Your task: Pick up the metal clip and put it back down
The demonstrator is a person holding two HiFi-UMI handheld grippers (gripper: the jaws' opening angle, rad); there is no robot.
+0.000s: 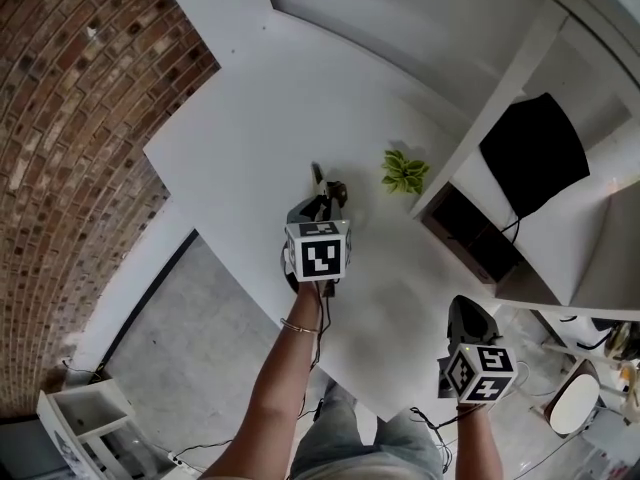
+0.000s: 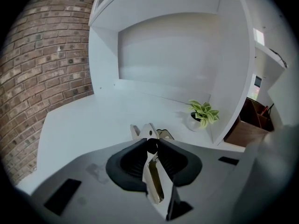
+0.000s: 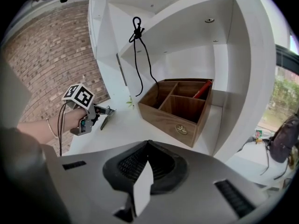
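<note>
Pick-up step: my left gripper (image 2: 150,142) is clamped on the metal clip (image 2: 148,133).

The clip sits at the centre of the head view, its silver nose poking out past my closed pads and tilting down over the white desk (image 1: 230,138), left of the small plant (image 1: 404,171). My right gripper (image 3: 148,144), at the lower right, has its jaws together on nothing. I judge the lift is barely begun. Next, raise it clear, then lower it flat and release gently.
</note>
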